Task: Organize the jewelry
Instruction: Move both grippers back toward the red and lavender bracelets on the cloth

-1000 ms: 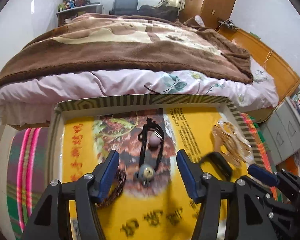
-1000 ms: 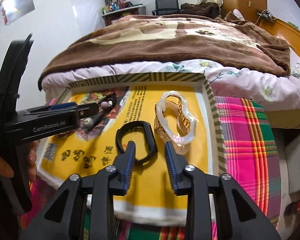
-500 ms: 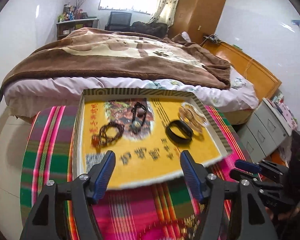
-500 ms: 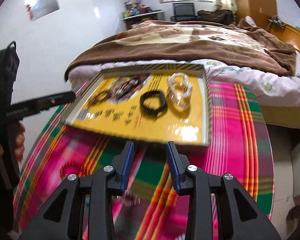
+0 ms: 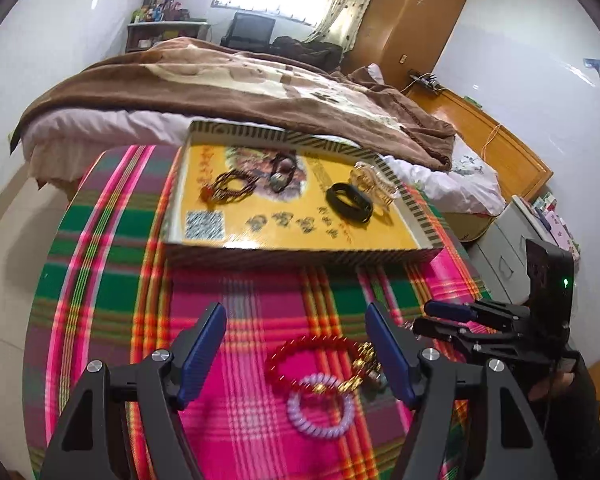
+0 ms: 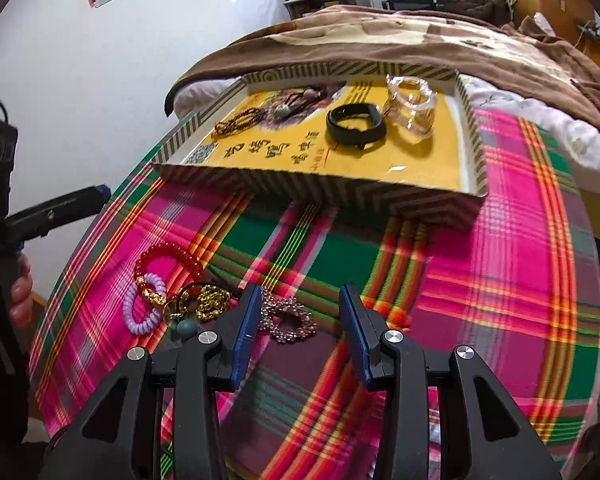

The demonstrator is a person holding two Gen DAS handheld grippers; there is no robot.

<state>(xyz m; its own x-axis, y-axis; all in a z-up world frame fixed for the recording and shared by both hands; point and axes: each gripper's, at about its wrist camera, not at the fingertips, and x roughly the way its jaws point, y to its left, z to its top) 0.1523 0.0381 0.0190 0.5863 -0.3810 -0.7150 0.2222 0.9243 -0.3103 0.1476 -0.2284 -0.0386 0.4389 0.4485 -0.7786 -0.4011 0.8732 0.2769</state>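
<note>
One round table [image 6: 500, 280] | plaid cloth [image 5: 260, 300] | bed [image 5: 220, 88] behind

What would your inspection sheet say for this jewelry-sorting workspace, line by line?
Surface: plaid cloth.
Job's things: tray holds black band, clear bangles, dark bead strand; red bracelet, lilac coil, rhinestone piece lie on cloth.
Clutter: nothing seen.
Grippers: left gripper and right gripper open, holding nothing, jaws just widening.
Cables: nothing seen.
Surroundings: bed, wardrobe.
</note>
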